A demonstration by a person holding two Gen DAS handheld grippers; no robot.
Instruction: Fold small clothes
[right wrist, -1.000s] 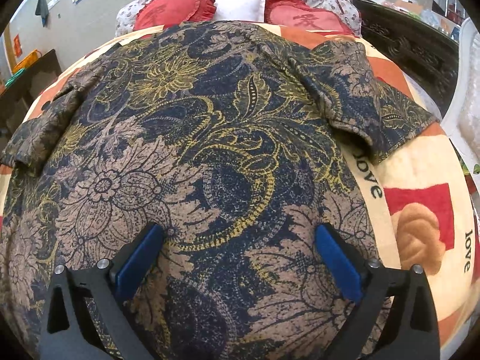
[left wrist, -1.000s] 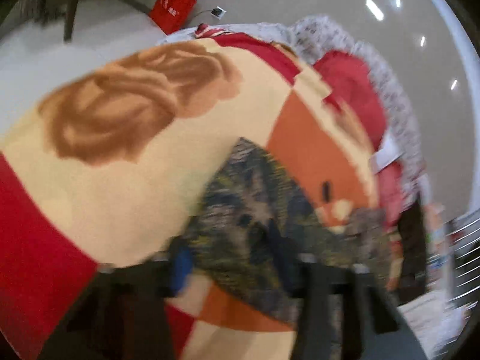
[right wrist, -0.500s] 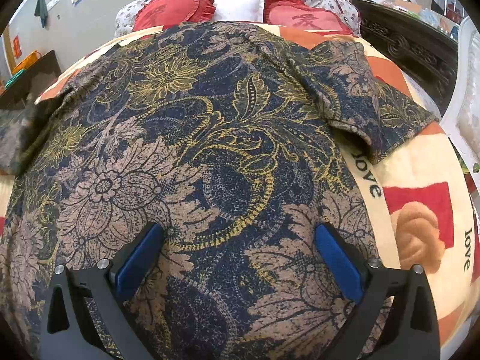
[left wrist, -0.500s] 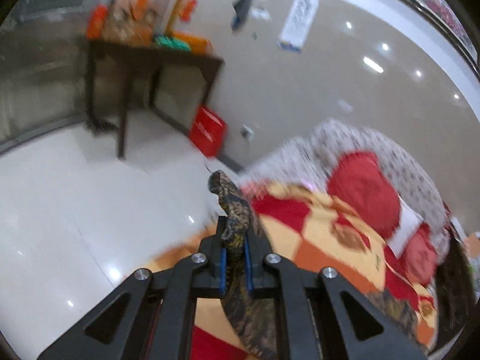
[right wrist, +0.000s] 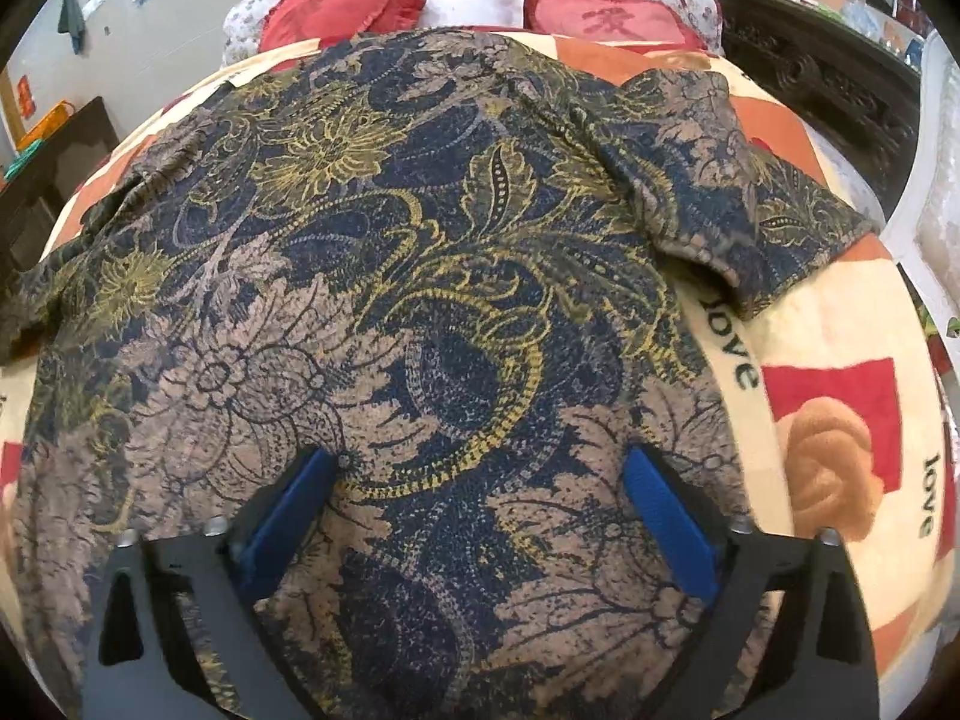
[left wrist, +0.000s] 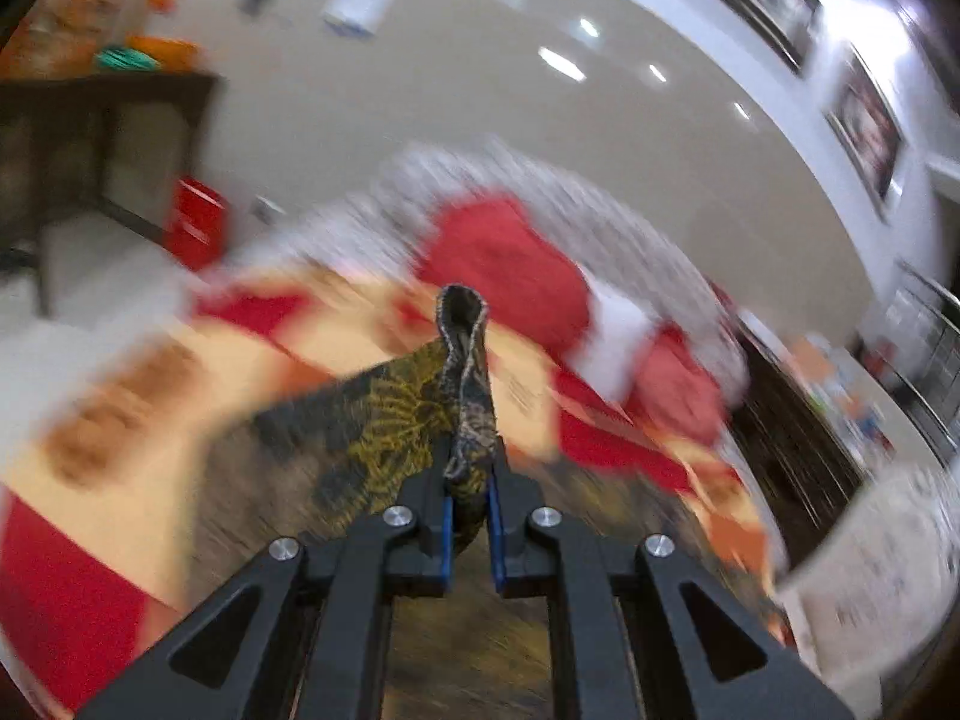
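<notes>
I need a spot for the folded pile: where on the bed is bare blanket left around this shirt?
Bare blanket lies right of the patterned shirt, between its right sleeve and the bed's edge, around the rose print. A narrow strip shows between the shirt's top and the red pillows. The middle is covered; the left gripper lifts the left sleeve there.

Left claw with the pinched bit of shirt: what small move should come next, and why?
Probably carry that fold across toward the shirt's middle and lay it down. The left claw is shut on a raised bit of the patterned shirt, lifted off the blanket. The right claw has just been closing a little yet stands open over flat cloth, gripping nothing, so it could steady the body.
</notes>
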